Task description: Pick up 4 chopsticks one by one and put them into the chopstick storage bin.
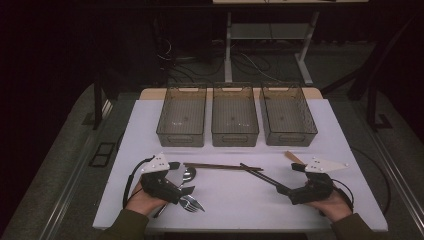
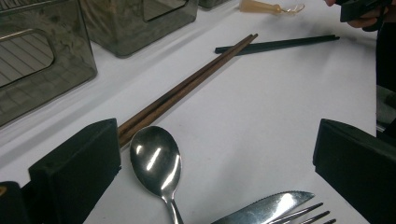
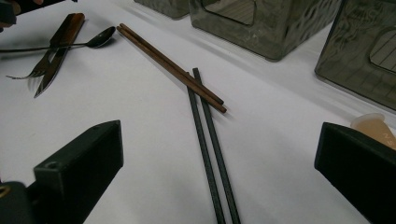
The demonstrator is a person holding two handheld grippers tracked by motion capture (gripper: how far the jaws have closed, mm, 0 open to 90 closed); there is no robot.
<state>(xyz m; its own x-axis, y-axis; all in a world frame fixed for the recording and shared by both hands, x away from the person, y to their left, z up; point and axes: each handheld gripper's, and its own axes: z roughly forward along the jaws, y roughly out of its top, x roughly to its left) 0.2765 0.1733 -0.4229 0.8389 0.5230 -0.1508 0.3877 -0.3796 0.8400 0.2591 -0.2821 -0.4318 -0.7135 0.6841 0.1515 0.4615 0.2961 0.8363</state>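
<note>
The spoon (image 2: pixel 156 161) lies between the left hand-held gripper's (image 2: pixel 215 158) released, wide-apart jaws, untouched.

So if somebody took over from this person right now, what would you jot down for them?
Left gripper: open, holds nothing, over the spoon, knife and fork.
Right gripper: open, holds nothing, by the black chopsticks.
Brown chopsticks lie across the black pair's tips.
Three bins stand behind with nothing in them.
Done: nothing sorted.
Left: probably all the cutlery goes into the bins.
</note>
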